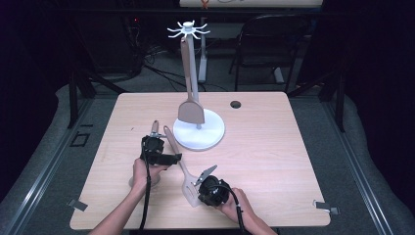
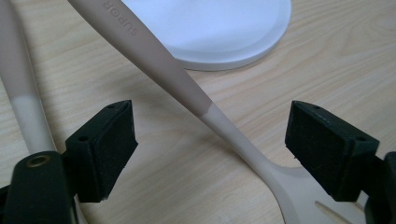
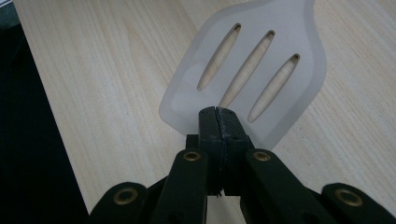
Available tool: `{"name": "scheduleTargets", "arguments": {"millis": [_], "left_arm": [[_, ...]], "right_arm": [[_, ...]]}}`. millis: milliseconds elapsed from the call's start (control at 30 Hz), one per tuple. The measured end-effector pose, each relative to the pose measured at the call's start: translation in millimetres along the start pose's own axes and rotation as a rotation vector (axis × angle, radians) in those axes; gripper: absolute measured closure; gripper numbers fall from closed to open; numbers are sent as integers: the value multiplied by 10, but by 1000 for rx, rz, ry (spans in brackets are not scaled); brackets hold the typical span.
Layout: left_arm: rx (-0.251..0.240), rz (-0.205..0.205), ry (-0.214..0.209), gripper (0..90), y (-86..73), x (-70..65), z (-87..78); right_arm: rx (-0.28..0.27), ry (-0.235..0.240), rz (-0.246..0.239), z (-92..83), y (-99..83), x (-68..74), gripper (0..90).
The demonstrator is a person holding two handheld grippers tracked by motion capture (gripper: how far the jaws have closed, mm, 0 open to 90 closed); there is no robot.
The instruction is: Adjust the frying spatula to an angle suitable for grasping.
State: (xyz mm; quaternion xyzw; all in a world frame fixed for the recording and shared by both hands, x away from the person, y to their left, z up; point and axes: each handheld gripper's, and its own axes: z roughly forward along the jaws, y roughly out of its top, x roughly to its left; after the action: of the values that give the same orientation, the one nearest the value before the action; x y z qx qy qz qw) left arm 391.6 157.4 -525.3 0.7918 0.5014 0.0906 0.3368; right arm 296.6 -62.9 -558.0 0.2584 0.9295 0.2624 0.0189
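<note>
At the left of the high view a person's left hand [image 1: 143, 172] holds the left gripper [image 1: 157, 151] low over the pale wooden desk [image 1: 274, 161], just beside a two-tone utensil handle [image 1: 154, 127] that lies on the wood at its far side. In the left gripper view its jaws stand wide apart, one on each side of the slotted spatula [image 2: 196, 100], and neither pad touches the handle, which runs between them with bare wood on both sides (the brown upper part bears raised lettering, the lower part is pale); a second pale handle [image 2: 23, 102] passes the left jaw at the picture's edge. The slotted spatula lies slantwise near the middle of the desk, its handle end close to the white round base [image 1: 208, 134] of the utensil stand [image 1: 188, 30], its blade toward the person. A solid turner [image 1: 190, 105] hangs from the stand's hooked top, its blade down over the base. To the right, the right hand [image 1: 235, 208] holds the right gripper [image 1: 204, 176] at the spatula's blade end. In the right gripper view its jaws are pressed together on the near edge of the translucent blade [image 3: 261, 60], whose three slots show the wood beneath. Farther right, a small round hole [image 1: 236, 104] sits in the desk near its far edge.
</note>
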Motion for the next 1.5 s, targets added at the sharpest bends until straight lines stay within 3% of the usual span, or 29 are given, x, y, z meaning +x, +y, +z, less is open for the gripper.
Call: {"name": "scheduleTargets", "arguments": {"millis": [500,1033,1267,1500], "left_arm": [[69,-45,32,346,131,103,269],[106,-62,-22,492,176,171,405],[117,-62,-27,504,185,175,435],[105,-91,-74,533,170,217,426]], "right_arm": [[0,7,-10,-2,-4,-17,900],[-2,13,-4,-3,-9,-27,900],[0,14,-3,-3,-7,-29,900],[0,14,-2,-2,-5,-27,900]]}}
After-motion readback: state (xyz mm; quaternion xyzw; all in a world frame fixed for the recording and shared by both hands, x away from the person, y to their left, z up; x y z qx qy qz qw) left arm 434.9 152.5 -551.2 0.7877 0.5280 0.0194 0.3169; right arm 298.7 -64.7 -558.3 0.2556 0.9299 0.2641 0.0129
